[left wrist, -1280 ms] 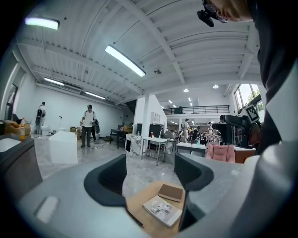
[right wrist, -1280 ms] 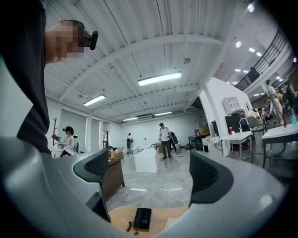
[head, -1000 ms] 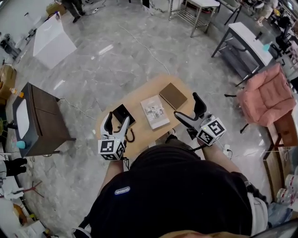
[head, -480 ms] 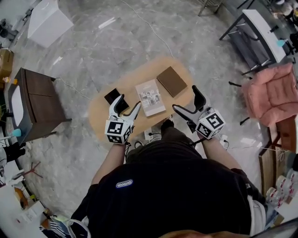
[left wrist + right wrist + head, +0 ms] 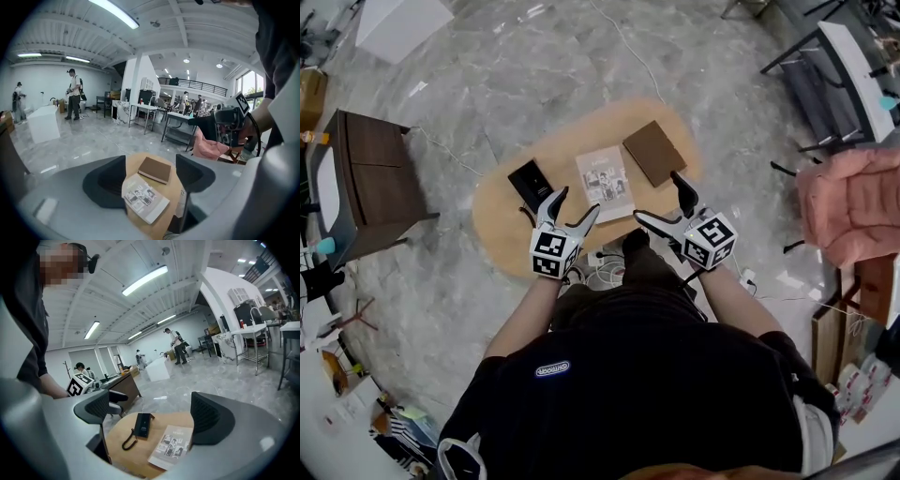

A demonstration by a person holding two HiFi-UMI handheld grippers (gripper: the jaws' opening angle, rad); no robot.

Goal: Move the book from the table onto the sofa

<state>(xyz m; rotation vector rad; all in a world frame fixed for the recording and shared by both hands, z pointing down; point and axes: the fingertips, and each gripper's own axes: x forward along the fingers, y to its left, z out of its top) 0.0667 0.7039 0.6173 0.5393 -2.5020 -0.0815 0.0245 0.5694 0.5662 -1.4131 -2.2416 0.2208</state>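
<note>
A brown hardcover book (image 5: 654, 153) lies on the right part of the oval wooden table (image 5: 502, 220). Beside it lies a printed magazine (image 5: 605, 183), and left of that a black phone (image 5: 531, 180) with a cord. My left gripper (image 5: 572, 208) is open over the near table edge, with book (image 5: 156, 169) and magazine (image 5: 144, 198) showing between its jaws. Just right of the magazine, my right gripper (image 5: 661, 201) is open and holds nothing; it frames the phone (image 5: 142, 424) and magazine (image 5: 172, 444). The pink sofa (image 5: 853, 202) stands to the right.
A dark wooden cabinet (image 5: 380, 183) stands left of the table, and a white box (image 5: 398, 23) lies beyond it. A grey desk (image 5: 844, 70) is behind the sofa. Cables (image 5: 605, 267) lie on the floor by my feet. People stand far off (image 5: 74, 96).
Both grippers have come forward to the table's near edge, the left one moving right toward the magazine. Both stay open and empty. The table's objects have not moved.
</note>
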